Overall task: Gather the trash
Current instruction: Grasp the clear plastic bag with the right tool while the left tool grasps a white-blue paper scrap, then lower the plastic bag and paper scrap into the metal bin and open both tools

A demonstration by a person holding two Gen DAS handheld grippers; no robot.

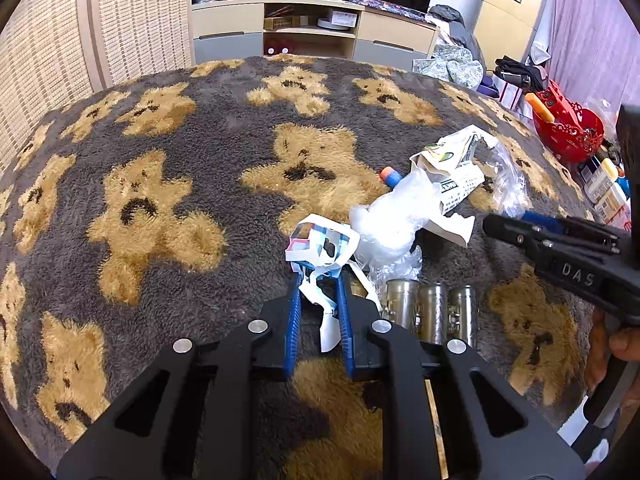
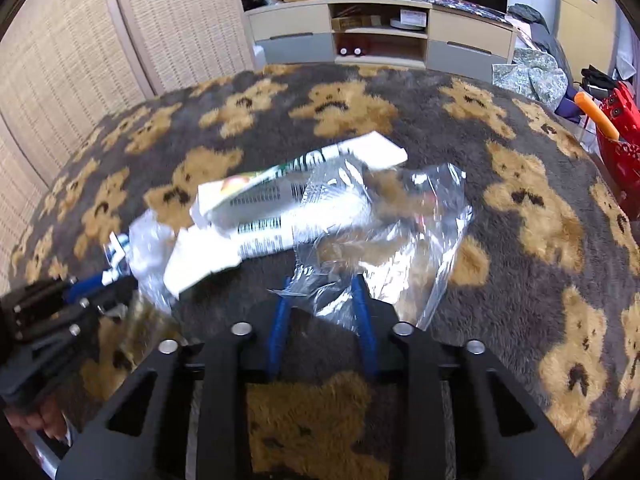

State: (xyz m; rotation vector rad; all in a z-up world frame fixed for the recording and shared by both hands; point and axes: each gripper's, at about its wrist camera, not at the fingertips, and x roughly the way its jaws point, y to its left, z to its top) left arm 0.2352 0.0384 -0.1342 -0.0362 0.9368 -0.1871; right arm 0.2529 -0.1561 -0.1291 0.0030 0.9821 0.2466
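Trash lies on a bear-patterned rug [image 1: 168, 168]. In the left wrist view my left gripper [image 1: 318, 276] is closed around a torn white and blue paper wrapper [image 1: 320, 246]. Beside it lie crumpled clear plastic [image 1: 390, 216], a flattened white carton [image 1: 452, 164], an orange and blue cap [image 1: 390, 175] and three metal cylinders [image 1: 430, 312]. My right gripper [image 2: 322, 284] has its jaws apart with the edge of a clear plastic bag [image 2: 384, 232] between them. The white carton [image 2: 280, 204] lies just ahead of it. The right gripper also shows in the left wrist view [image 1: 496, 224].
A red basket [image 1: 568, 128] stands at the rug's right edge, with bottles and boxes [image 1: 604, 188] near it. A TV cabinet [image 1: 312, 28] lines the far wall. A woven screen [image 1: 80, 32] stands at the left. Piled clothes [image 1: 452, 56] lie at the back right.
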